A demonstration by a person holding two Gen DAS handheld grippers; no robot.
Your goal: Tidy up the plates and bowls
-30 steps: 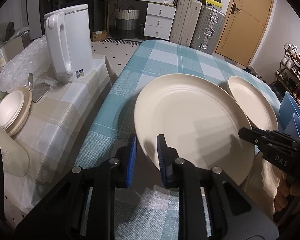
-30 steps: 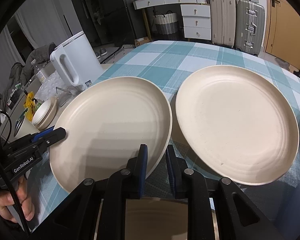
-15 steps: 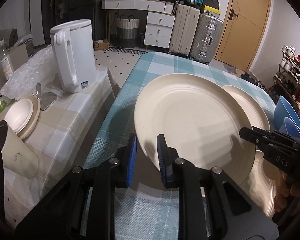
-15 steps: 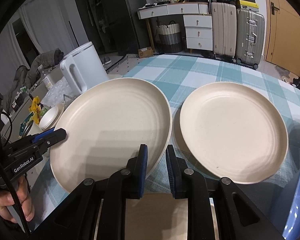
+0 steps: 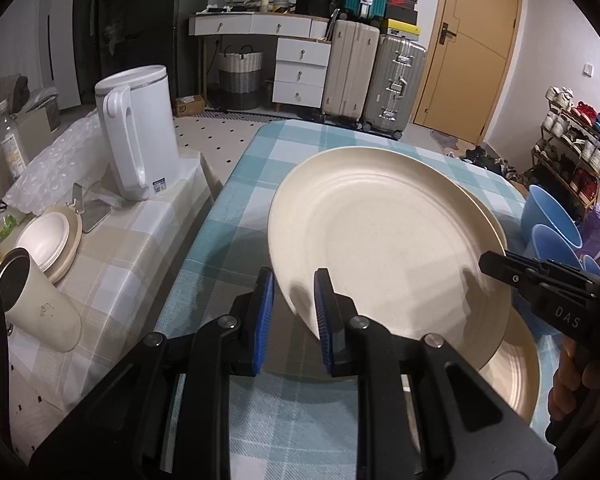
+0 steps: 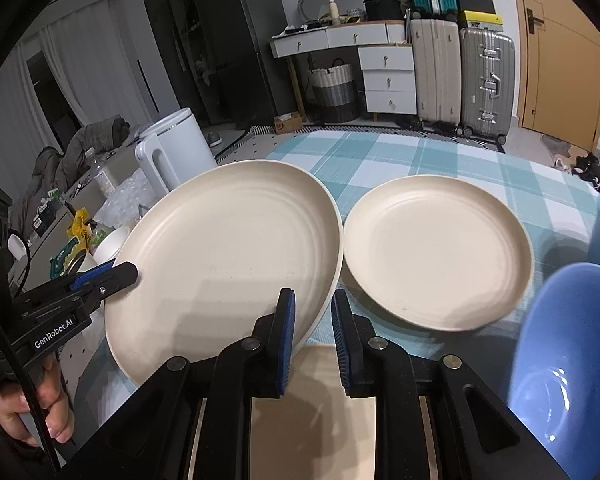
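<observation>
Both grippers are clamped on the same large cream plate (image 5: 384, 240). The left gripper (image 5: 294, 312) pinches the near-left rim between its blue pads, and the right gripper (image 6: 312, 336) pinches the near-right rim. Fingers on both are nearly closed, with the plate edge between them.

The plate is off the table and tilted, with its far edge higher. In the right wrist view it hangs over the left part of the teal checked tablecloth (image 6: 420, 160). In the left wrist view its shadow falls on the cloth under it.

A second cream plate (image 6: 440, 256) lies flat on the cloth, just right of the held one. Their rims look close, but I can't tell if they touch. A third cream plate (image 5: 516, 372) sits on the near side, partly under the held plate's near-right edge.

Blue bowls (image 5: 552, 228) sit at the right edge of the table. One blue bowl (image 6: 560, 360) is close to the right gripper.

The side table on the left has a beige checked cloth (image 5: 140, 232). On it are a white kettle (image 5: 136, 132), a stack of small cream dishes (image 5: 48, 240) and a cream tumbler (image 5: 36, 300) lying tilted.

A hand (image 6: 32, 412) holds the left gripper's handle, visible at lower left in the right wrist view.
</observation>
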